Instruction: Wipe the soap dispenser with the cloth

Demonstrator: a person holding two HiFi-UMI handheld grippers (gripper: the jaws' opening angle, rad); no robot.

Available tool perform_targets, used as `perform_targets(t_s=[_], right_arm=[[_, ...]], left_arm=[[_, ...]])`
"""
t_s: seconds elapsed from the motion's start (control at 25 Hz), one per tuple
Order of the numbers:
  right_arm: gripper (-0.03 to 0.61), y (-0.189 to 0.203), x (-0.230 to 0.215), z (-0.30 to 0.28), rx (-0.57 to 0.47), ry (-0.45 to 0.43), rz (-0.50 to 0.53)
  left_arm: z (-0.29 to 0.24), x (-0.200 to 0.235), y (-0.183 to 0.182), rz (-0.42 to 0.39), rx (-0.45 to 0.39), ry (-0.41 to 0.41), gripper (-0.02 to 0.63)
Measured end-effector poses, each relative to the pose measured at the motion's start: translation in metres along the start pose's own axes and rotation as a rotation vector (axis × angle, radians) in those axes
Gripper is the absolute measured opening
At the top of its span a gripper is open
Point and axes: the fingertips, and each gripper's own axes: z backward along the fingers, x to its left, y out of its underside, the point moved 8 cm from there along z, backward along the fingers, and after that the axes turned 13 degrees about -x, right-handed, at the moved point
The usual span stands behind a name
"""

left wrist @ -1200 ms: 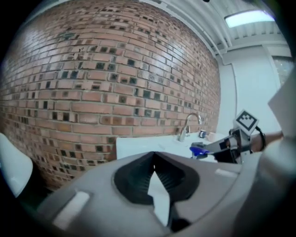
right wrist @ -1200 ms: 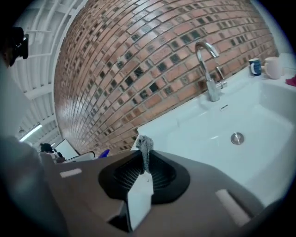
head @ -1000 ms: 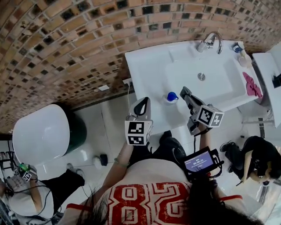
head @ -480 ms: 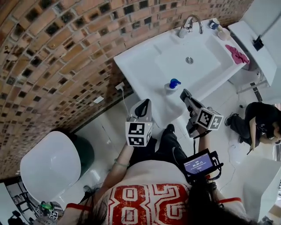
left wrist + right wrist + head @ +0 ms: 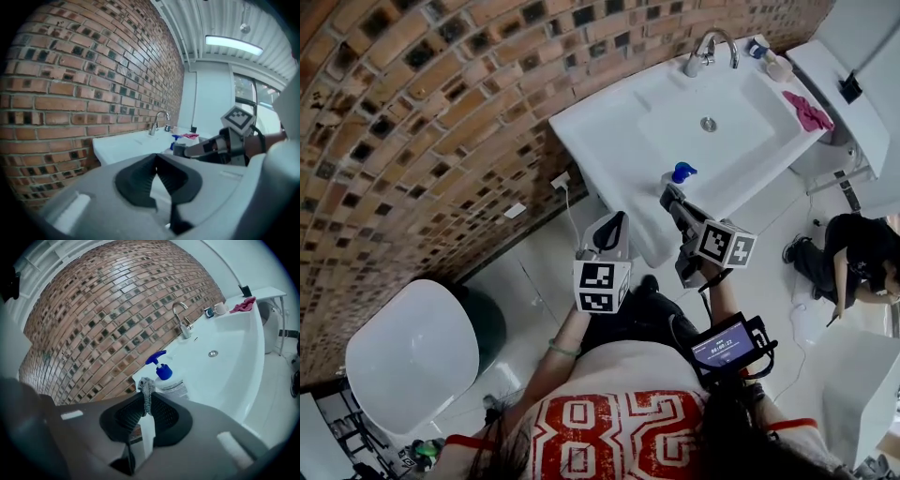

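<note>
Grey cloth scrap [image 5: 146, 388] clamped in right gripper [image 5: 146, 402], near blue-pump soap dispenser [image 5: 165, 375] on white sink counter [image 5: 234, 352]; left gripper [image 5: 156, 158] jaws together, empty.

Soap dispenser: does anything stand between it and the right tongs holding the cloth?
Nothing visible does. The right tongs, shut on the cloth, point straight at the soap dispenser on the sink edge, open air between them.

Bathroom | sink [image 5: 609, 131]: glossy white ceramic | tap [image 5: 710, 49]: polished metal | wall [image 5: 422, 112]: rough matt brick | soap dispenser [image 5: 163, 372]: clear plastic, glossy blue pump | cloth [image 5: 146, 389]: coarse grey knit | right gripper [image 5: 146, 404]: matt grey plastic, ribbed black fingers [image 5: 126, 416]
</note>
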Motion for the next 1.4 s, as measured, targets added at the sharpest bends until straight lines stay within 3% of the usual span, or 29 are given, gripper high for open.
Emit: perform_targets(t_s=[0.4,0.64,1.12,1.4], right_arm=[[0.048,-0.004,-0.003,-0.03,-0.02,0.087,-0.119],[0.048,-0.001,-0.011,-0.03,-0.025,0.108,-0.191],[0.048,0.025,-0.004,-0.046,0.072,0.108,-0.176],[0.048,0.026,-0.011,-0.053,0.037,0.164,-0.226]], left_arm=[[0.006,0.038,-0.007,-0.02,-0.021,-0.122,0.004],[0.003,0.039,-0.007,-0.018,-0.021,-0.121,0.003],[0.004,0.044,-0.004,-0.043,-0.015,-0.138,0.005],[0.007,0.053,-0.004,-0.038,-0.017,-0.159,0.003]])
